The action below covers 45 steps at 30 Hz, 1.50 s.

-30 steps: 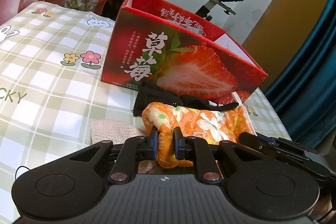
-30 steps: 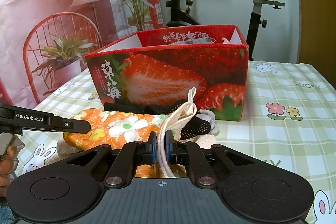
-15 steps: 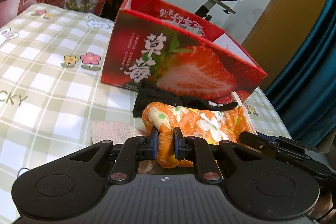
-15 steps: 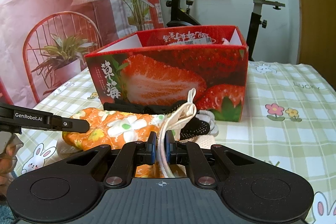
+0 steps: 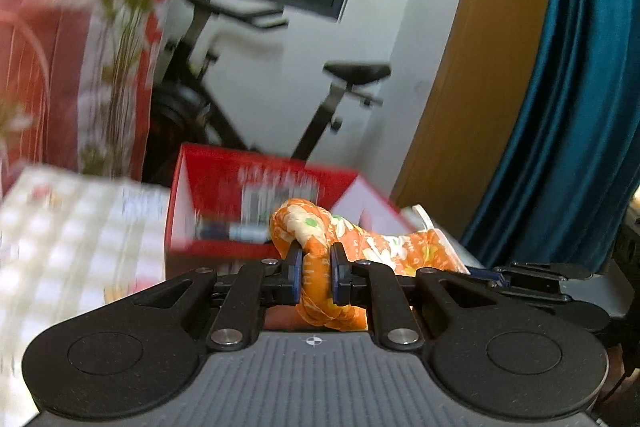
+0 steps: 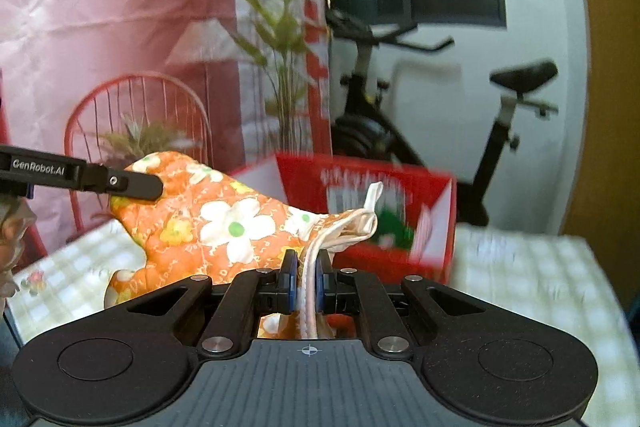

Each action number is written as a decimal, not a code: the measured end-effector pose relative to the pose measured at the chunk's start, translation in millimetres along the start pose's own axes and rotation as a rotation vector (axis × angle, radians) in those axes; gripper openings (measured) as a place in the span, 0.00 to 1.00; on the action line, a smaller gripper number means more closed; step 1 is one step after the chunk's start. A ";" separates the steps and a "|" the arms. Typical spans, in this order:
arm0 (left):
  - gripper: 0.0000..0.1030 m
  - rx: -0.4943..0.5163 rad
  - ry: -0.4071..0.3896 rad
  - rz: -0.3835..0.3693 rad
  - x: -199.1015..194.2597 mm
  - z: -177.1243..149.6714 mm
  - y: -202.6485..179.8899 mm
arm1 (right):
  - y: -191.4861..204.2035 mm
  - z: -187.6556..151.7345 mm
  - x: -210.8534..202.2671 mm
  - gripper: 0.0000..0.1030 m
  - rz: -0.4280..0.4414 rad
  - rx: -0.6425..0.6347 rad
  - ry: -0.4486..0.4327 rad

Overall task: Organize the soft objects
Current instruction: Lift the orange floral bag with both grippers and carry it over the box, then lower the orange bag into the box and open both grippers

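Note:
An orange floral quilted mitt (image 5: 320, 235) (image 6: 224, 223) hangs in the air between both grippers, above the table. My left gripper (image 5: 314, 263) is shut on its orange end. My right gripper (image 6: 306, 271) is shut on its white-trimmed cuff, whose white loop (image 6: 370, 199) sticks up. The open red strawberry box (image 5: 256, 199) (image 6: 368, 203) stands just beyond the mitt, with blurred items inside. The left gripper's arm (image 6: 80, 177) shows at the left of the right wrist view.
The checked tablecloth (image 5: 72, 235) (image 6: 532, 275) lies below on both sides of the box. An exercise bike (image 6: 440, 115) stands behind the table. A blue curtain (image 5: 568, 107) hangs at the right. A red chair (image 6: 136, 119) and plants stand at the back left.
Both grippers have lifted the orange mitt off the table, up to the level of the box's open top. The black and pink cloths have dropped out of view. The views are motion-blurred.

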<state>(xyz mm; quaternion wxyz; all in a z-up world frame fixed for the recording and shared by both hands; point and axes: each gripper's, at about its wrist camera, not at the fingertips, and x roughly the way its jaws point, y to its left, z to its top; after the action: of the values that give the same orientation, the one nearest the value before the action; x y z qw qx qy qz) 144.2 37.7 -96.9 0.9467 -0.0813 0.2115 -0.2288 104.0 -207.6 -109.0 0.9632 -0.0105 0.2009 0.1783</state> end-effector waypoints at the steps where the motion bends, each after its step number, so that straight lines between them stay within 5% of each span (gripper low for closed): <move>1: 0.14 0.006 -0.019 0.003 3.2 9.1 -1.5 | -1.8 9.7 2.4 0.08 -0.003 -0.014 -0.017; 13: 0.14 0.084 -0.161 0.120 90.8 74.7 5.3 | -15.5 57.8 105.2 0.08 -0.161 -0.168 -0.133; 19: 0.14 0.148 -0.066 0.187 125.0 60.7 7.8 | -21.3 39.1 145.2 0.08 -0.177 -0.180 -0.052; 30: 0.14 0.134 0.193 0.156 163.0 29.8 24.7 | -40.0 15.8 163.2 0.09 -0.138 -0.076 0.123; 39: 0.15 0.126 0.251 0.171 168.9 15.5 29.1 | -40.6 19.5 165.1 0.22 -0.156 -0.051 0.135; 42: 0.29 0.120 0.251 0.181 169.2 21.0 29.0 | -38.0 21.2 161.4 0.35 -0.187 -0.067 0.133; 44: 0.55 0.096 0.246 0.179 164.6 24.8 32.7 | -35.1 22.1 156.6 0.45 -0.222 -0.091 0.124; 45: 0.56 0.090 0.232 0.181 161.2 27.4 33.5 | -34.1 22.3 153.6 0.49 -0.224 -0.097 0.117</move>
<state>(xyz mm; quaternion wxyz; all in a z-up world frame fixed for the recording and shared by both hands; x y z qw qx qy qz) 299.5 -6.6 -139.3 0.9354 0.0073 0.3155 -0.1598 255.8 -185.3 -150.3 0.9621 -0.0897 0.2453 0.0784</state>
